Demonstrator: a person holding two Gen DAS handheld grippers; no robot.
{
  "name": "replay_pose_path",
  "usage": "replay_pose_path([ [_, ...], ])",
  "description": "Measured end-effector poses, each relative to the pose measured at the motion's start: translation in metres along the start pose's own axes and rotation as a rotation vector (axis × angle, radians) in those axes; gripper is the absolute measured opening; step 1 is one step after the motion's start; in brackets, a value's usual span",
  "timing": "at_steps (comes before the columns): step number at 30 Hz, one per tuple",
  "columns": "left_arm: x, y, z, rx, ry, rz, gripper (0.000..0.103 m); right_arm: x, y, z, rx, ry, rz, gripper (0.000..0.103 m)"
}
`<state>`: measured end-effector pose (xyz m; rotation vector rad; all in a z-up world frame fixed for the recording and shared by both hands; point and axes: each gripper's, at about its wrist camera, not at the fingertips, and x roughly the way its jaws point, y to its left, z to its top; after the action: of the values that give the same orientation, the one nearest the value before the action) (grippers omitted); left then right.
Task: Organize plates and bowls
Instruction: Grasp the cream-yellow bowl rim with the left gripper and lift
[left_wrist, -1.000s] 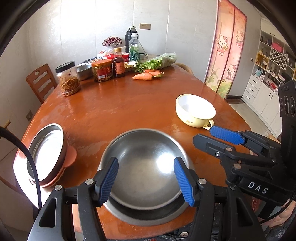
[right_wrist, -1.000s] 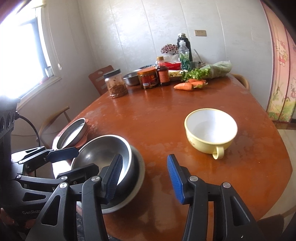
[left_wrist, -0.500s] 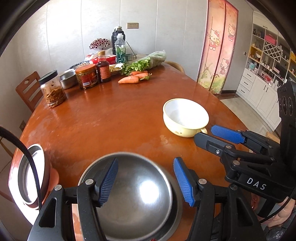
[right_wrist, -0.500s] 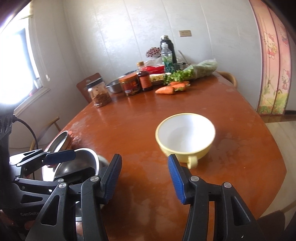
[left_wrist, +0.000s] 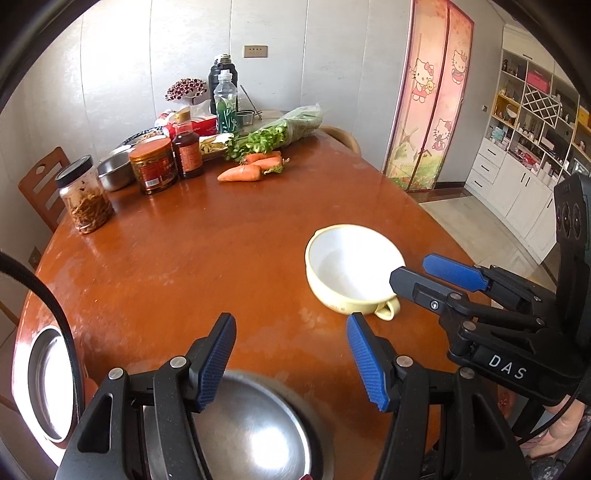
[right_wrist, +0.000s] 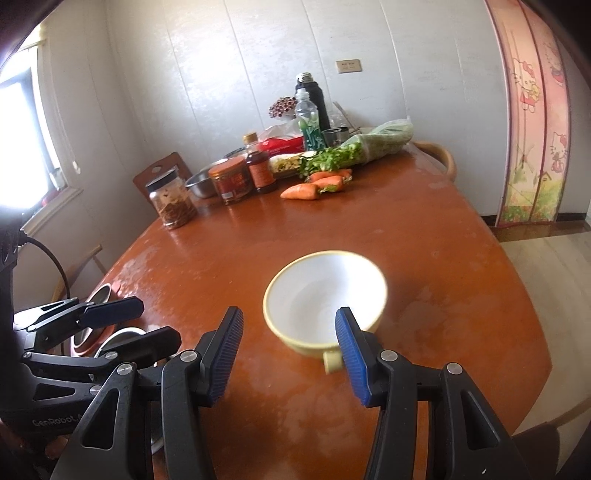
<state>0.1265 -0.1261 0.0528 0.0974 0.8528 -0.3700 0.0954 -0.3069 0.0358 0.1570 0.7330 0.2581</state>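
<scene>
"DAS" marks the right hand-held gripper (left_wrist: 448, 277); "GenRobot" the left hand-held gripper (right_wrist: 122, 319).

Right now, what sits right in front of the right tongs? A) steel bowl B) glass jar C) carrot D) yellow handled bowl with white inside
D: the yellow handled bowl with white inside sits just beyond the open right tongs, its handle toward them.

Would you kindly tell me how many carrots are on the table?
3, clustered at the table's far end beside the bagged greens: front carrot, middle carrot, back carrot. More may be hidden.
</scene>
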Motion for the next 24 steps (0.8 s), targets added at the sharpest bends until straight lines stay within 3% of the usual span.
replay_pose_path([
  [24,0.061,-0.015,0.044,0.016,0.128,-0.018,0.062,0.024,-0.046,0.039,0.072,0.048,-0.061,0.058],
])
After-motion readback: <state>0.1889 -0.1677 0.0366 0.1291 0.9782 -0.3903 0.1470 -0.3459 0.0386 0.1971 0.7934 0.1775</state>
